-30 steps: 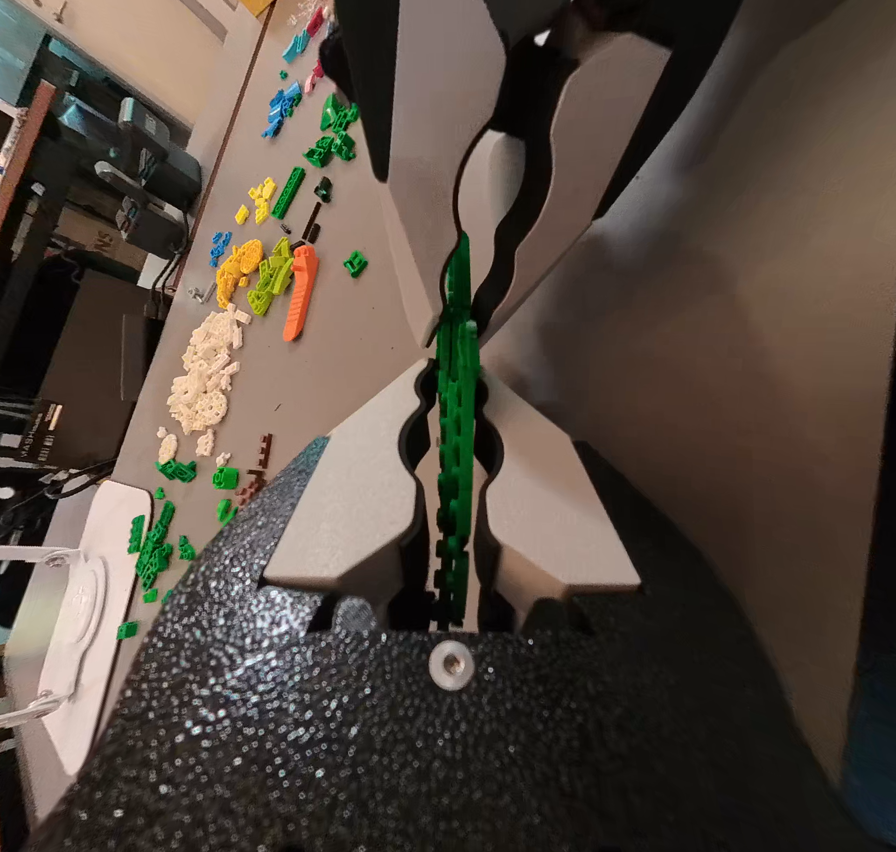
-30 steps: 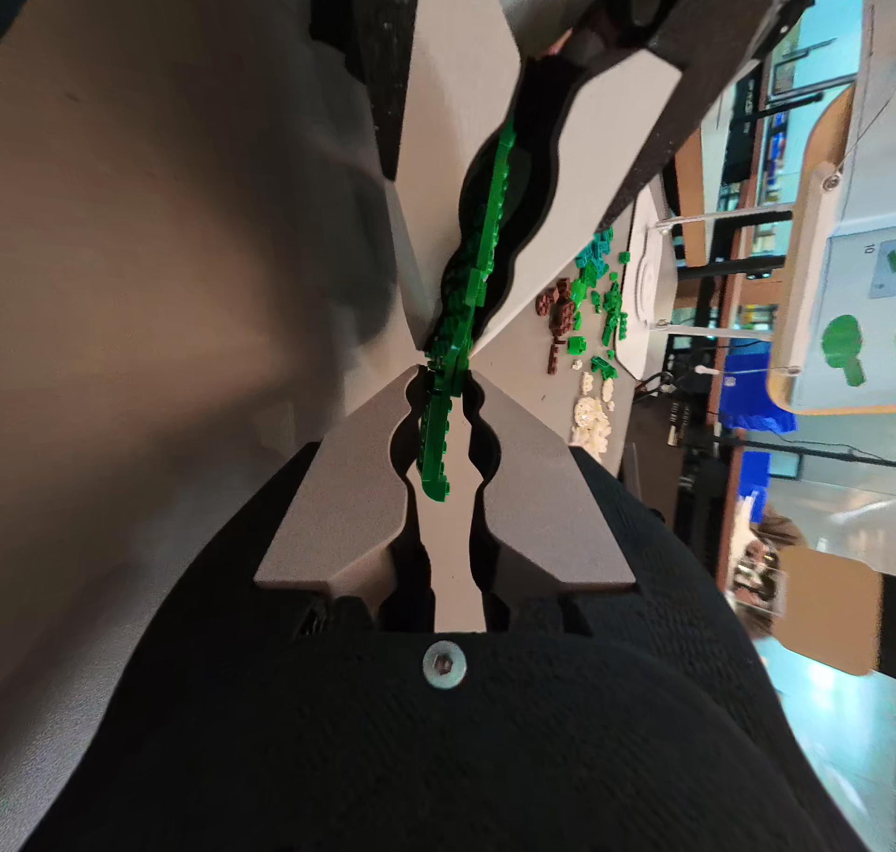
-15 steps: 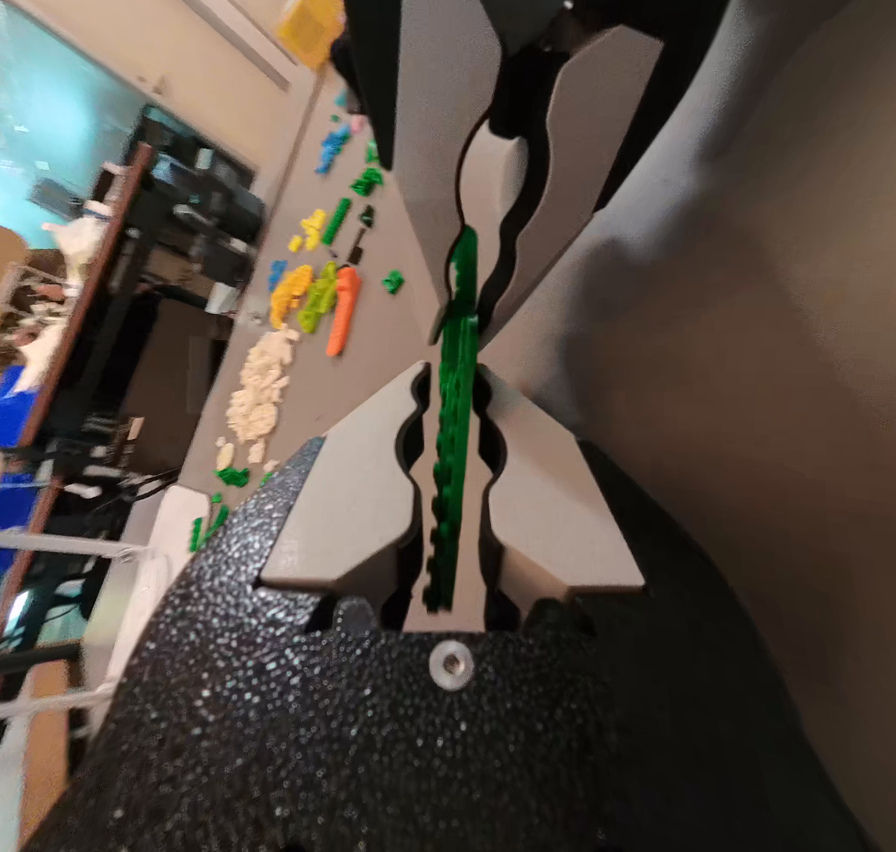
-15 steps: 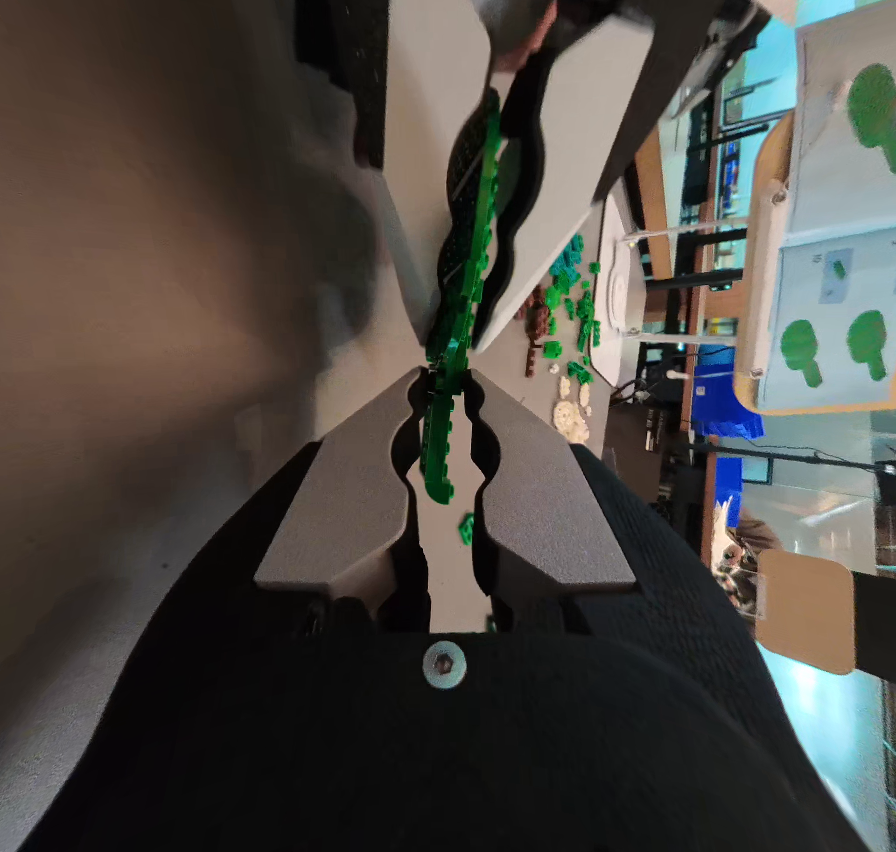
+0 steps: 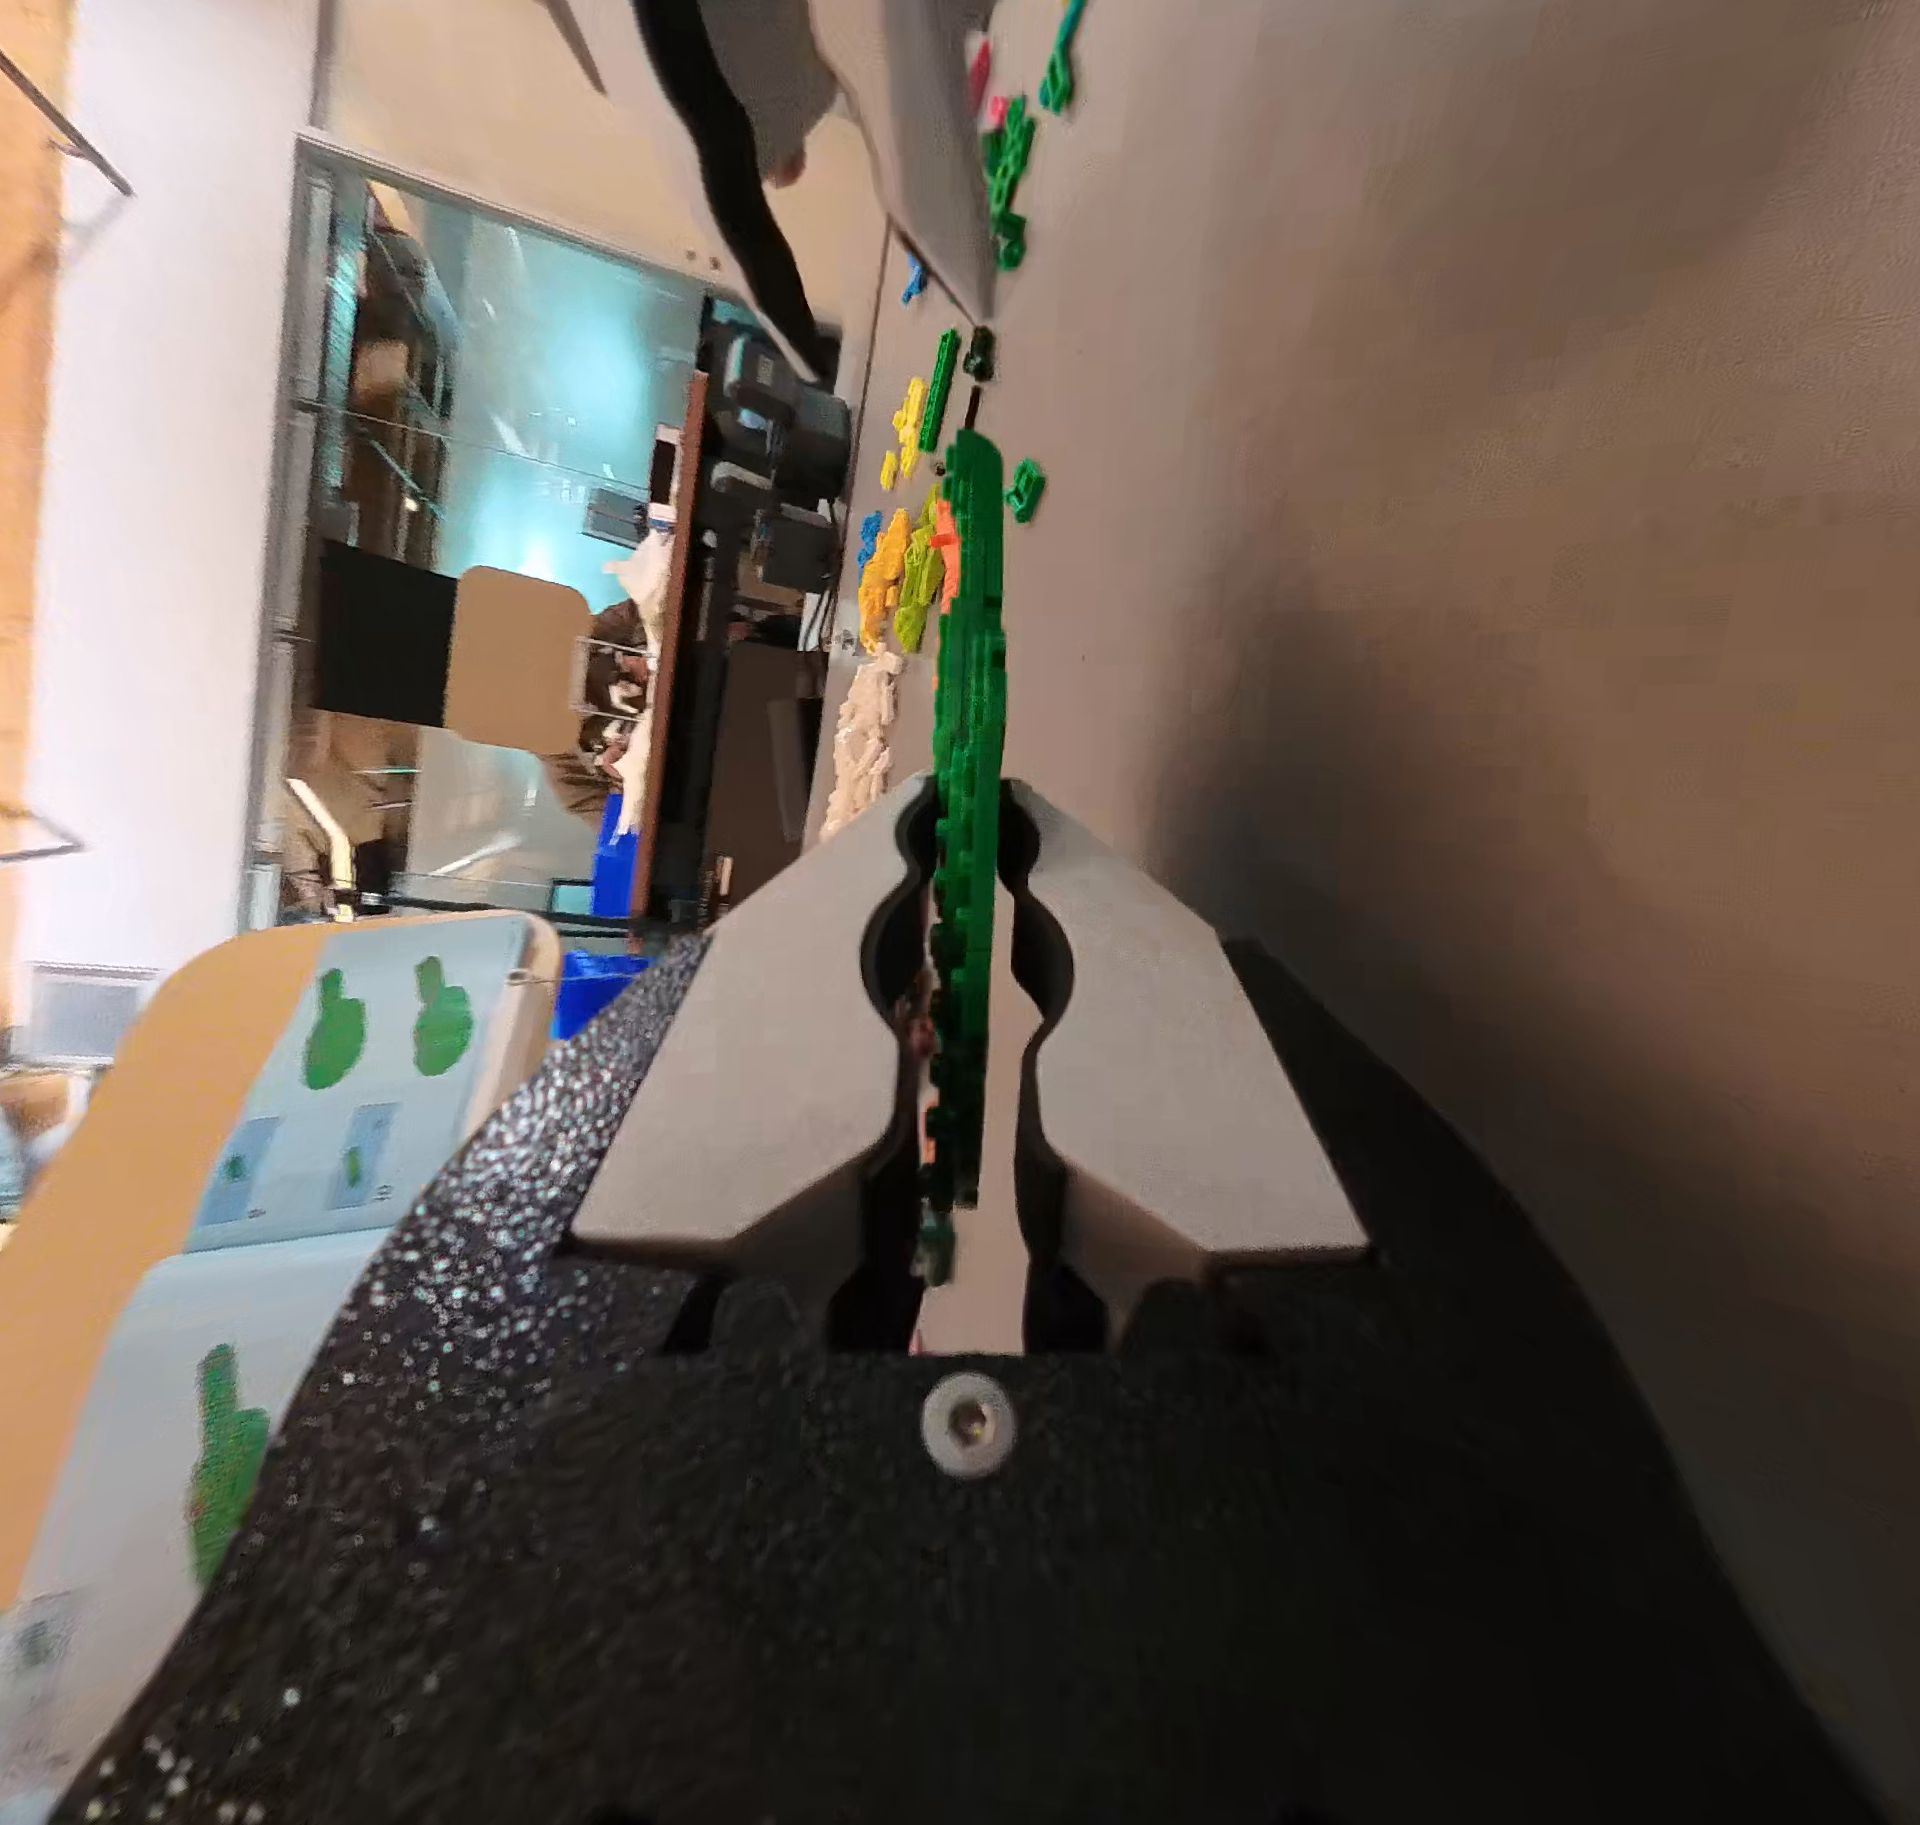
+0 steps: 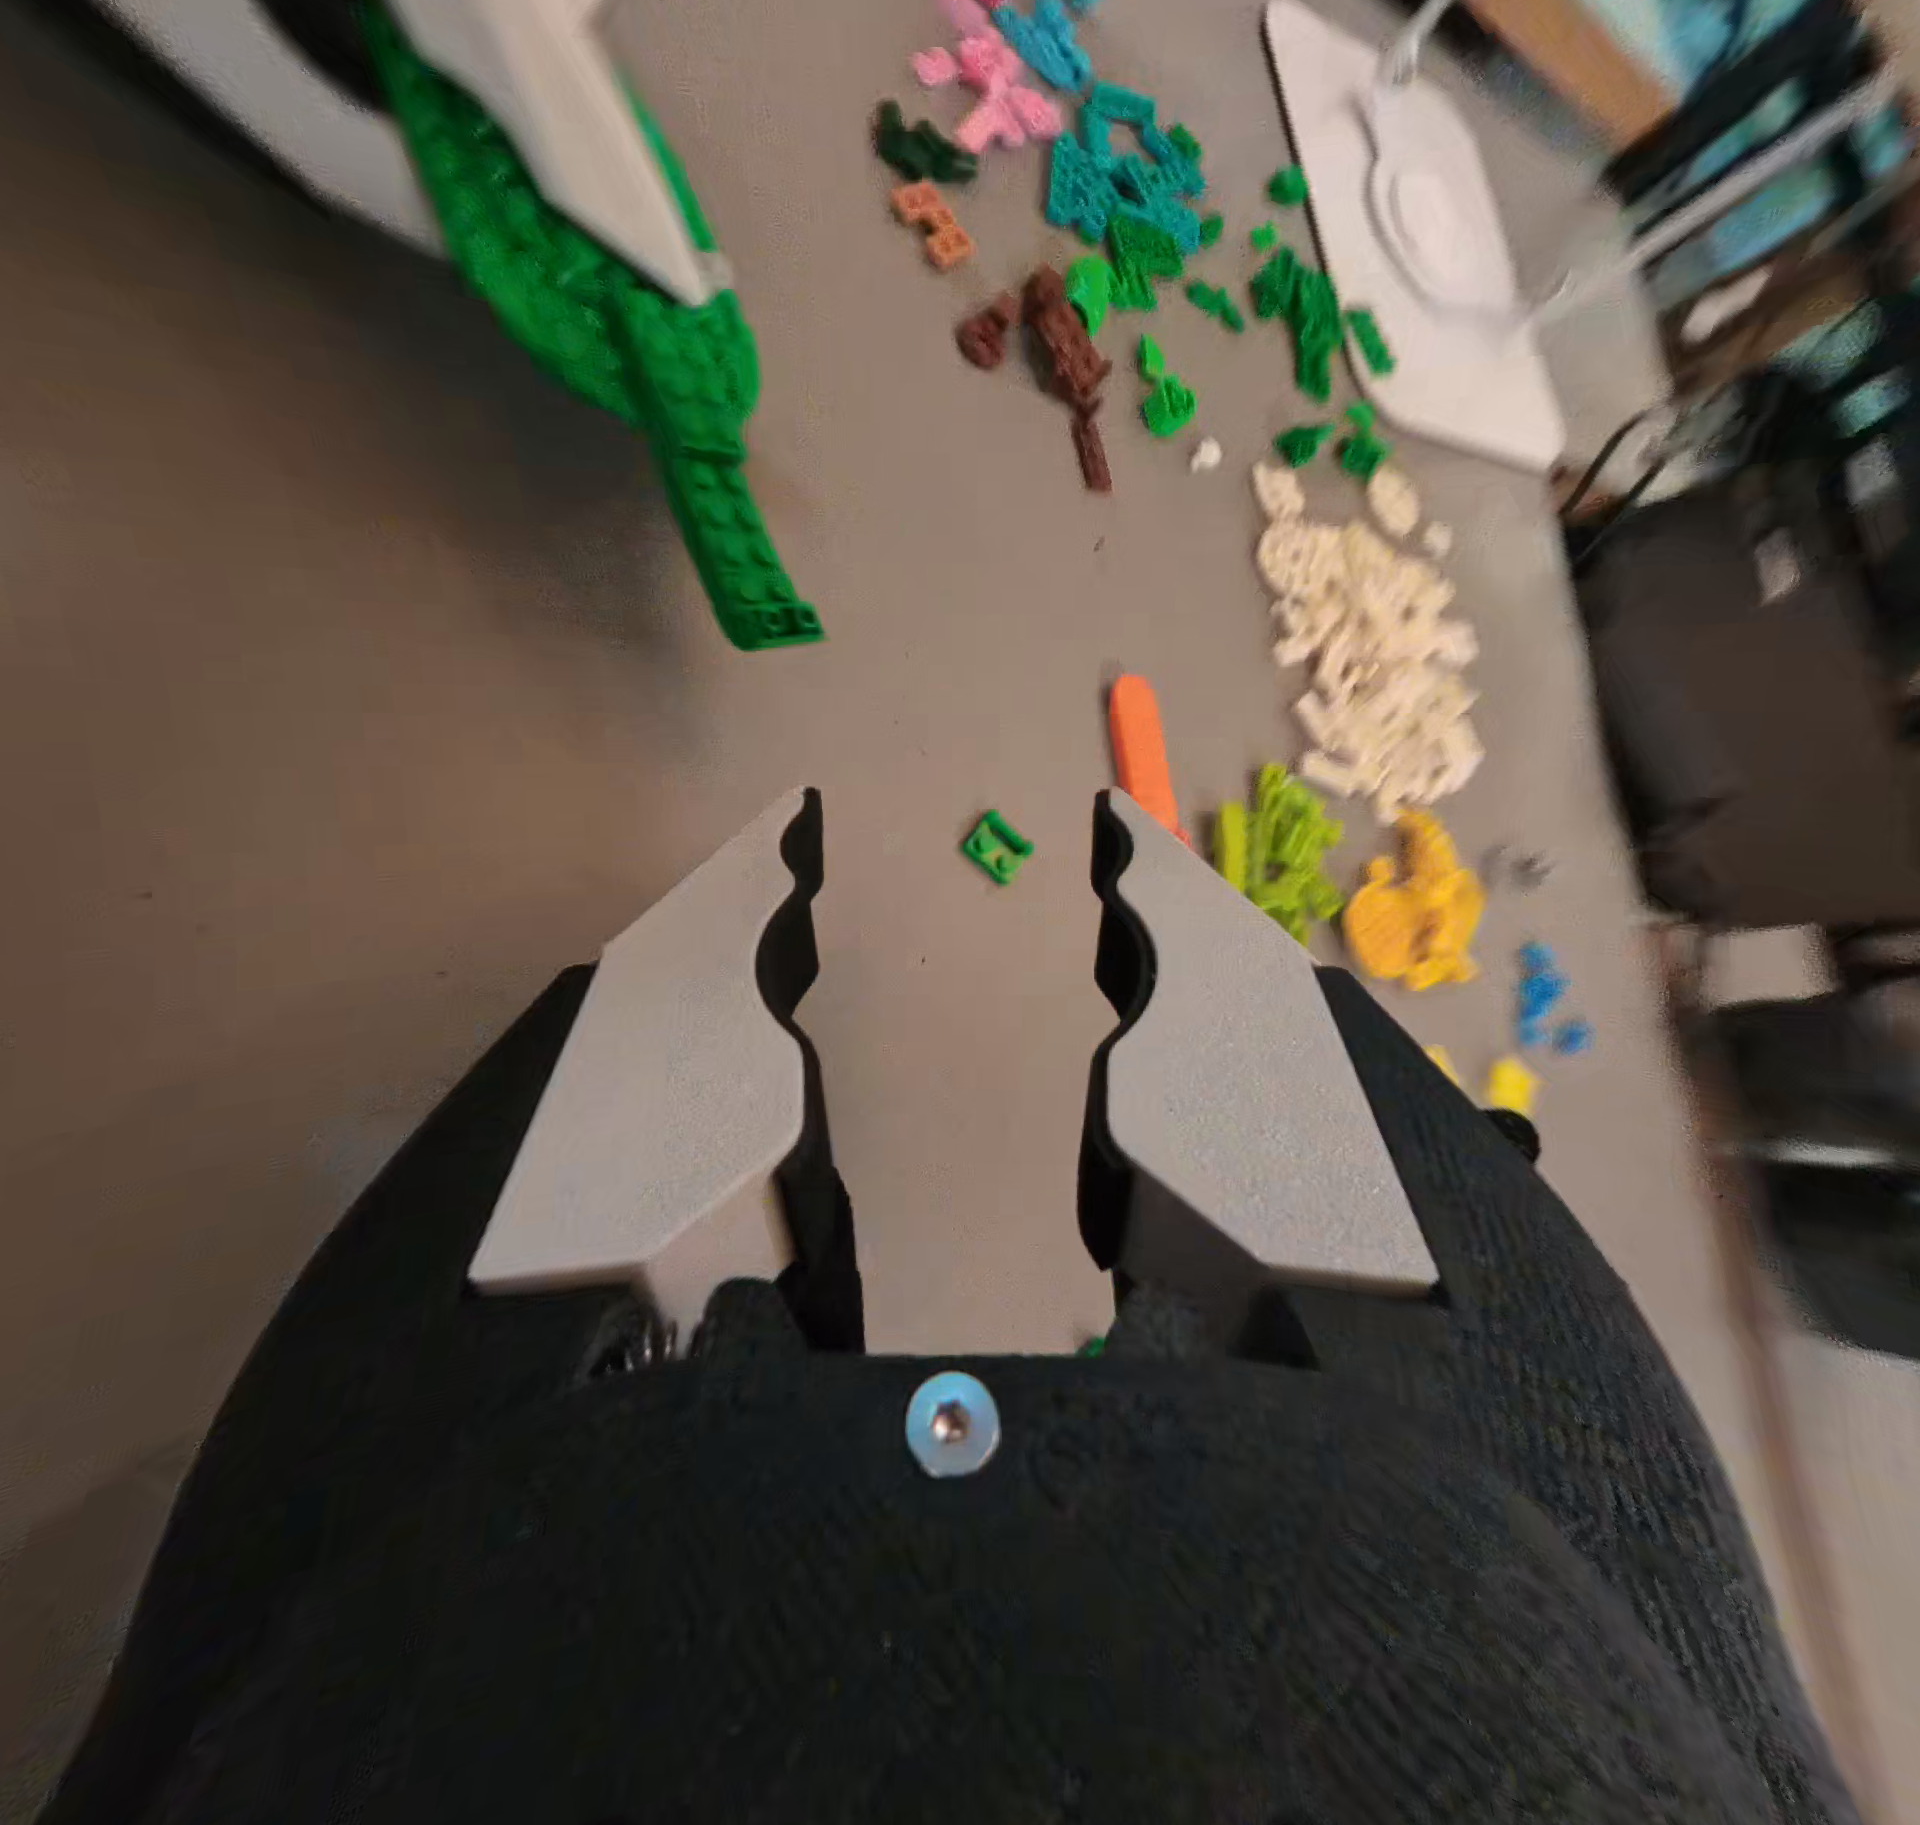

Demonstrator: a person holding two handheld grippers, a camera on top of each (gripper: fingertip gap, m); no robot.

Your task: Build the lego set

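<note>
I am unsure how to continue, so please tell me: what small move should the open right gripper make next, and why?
Probably lower the right gripper onto the small green piece. Its fingers stand apart with nothing between them, and that piece lies on the grey table just ahead of them, while the left gripper is shut on the green plate assembly.

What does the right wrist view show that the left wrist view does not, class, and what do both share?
Only right: the right gripper open over a small green piece; pink bricks; brown bricks.
Only left: a board with green pictures; a glass partition.
Both: the green brick plate clamped in the left gripper; cream bricks.
</note>
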